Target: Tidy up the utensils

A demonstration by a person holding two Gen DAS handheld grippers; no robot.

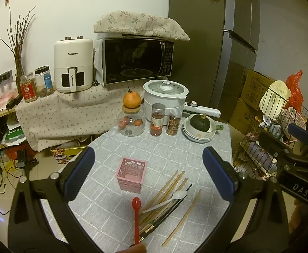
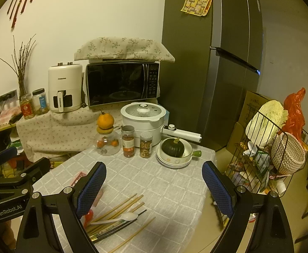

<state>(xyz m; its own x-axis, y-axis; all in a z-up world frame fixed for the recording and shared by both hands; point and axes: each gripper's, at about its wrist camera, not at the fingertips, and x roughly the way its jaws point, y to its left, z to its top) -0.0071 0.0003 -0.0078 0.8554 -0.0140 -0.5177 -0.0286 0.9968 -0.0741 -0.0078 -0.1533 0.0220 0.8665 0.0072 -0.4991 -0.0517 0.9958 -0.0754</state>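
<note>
A pink perforated holder (image 1: 132, 175) stands empty on the grey checked tablecloth (image 1: 154, 147). To its right lie several wooden chopsticks (image 1: 166, 187), a dark chopstick pair (image 1: 166, 215), a white plastic spoon (image 1: 166, 200) and a red spoon (image 1: 136, 217). My left gripper (image 1: 148, 168) hangs open above the holder and utensils, holding nothing. My right gripper (image 2: 154, 189) is also open over the table; the white spoon (image 2: 120, 218) and chopsticks (image 2: 120, 208) lie below it. Its left finger hides most of the pink holder (image 2: 78, 178) and the red spoon (image 2: 88, 215).
At the table's far side stand a glass jar (image 1: 131, 122) topped by an orange, two spice jars (image 1: 158, 120), a white cooker (image 1: 164, 99) and stacked bowls (image 1: 198, 135) with a green squash. A wire rack (image 1: 270, 130) stands right of the table. The fridge, microwave and air fryer are behind.
</note>
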